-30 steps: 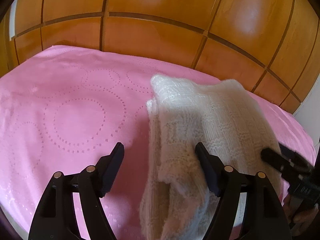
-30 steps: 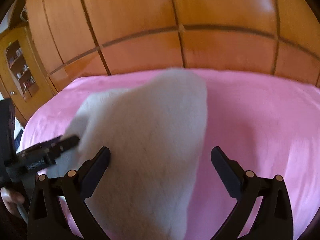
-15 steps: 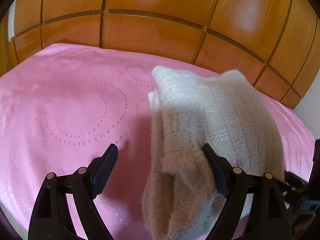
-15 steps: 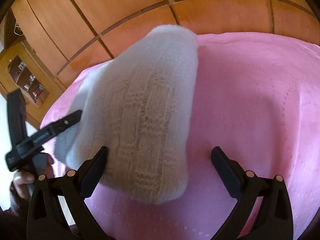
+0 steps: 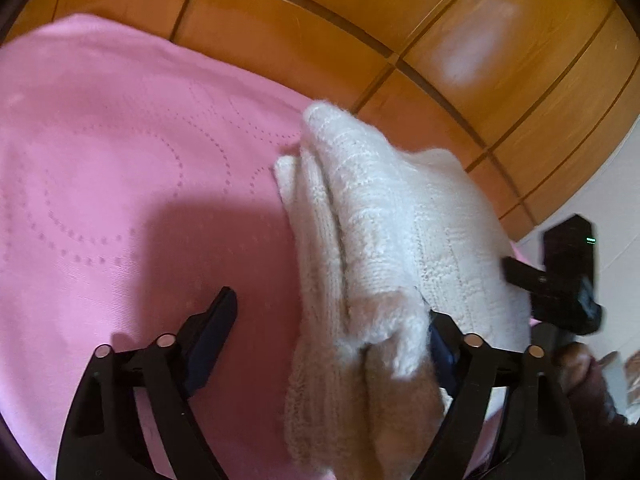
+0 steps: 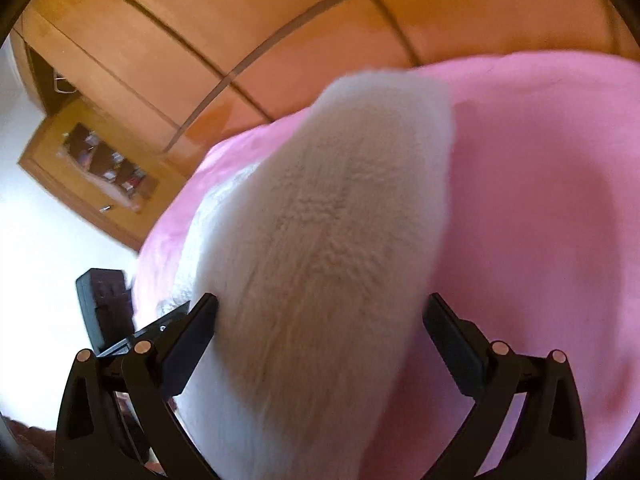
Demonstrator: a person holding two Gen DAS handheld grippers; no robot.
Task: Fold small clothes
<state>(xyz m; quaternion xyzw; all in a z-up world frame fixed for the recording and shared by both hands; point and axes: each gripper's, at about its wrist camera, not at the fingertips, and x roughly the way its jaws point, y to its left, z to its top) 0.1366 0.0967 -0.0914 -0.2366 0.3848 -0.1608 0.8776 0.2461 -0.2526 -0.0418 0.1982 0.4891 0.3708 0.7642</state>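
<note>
— Where does the cream, chunky-knit woollen garment [image 5: 384,240] sit?

— On the pink bed cover with dotted circle patterns [image 5: 112,184], towards its right side as the left wrist view has it, with the bed's far edge against the orange wooden panelled wall [image 5: 400,12] just beyond it; it is already doubled into a thick bundle of several layers, and its near end is bunched up between the two tools.

— And the claws?

— The left claw [image 5: 332,336] is spread wide; its right finger is touching, partly buried in, the near fold, its left finger is well clear over bare cover; it holds nothing. The right claw [image 6: 320,336] is also wide; the knit fills the gap between its fingers, though whether either finger presses on it I cannot tell, since that view is blurred.

— How would it handle?

— I judge it light, soft and limp; fuzzy rather than slippery, so it should grip well; the loose stitches could snag or stretch. The bulk will spring open if only the top layer is pinched; I would take it at a folded edge or corner, through all the layers, one claw at each end.
</note>
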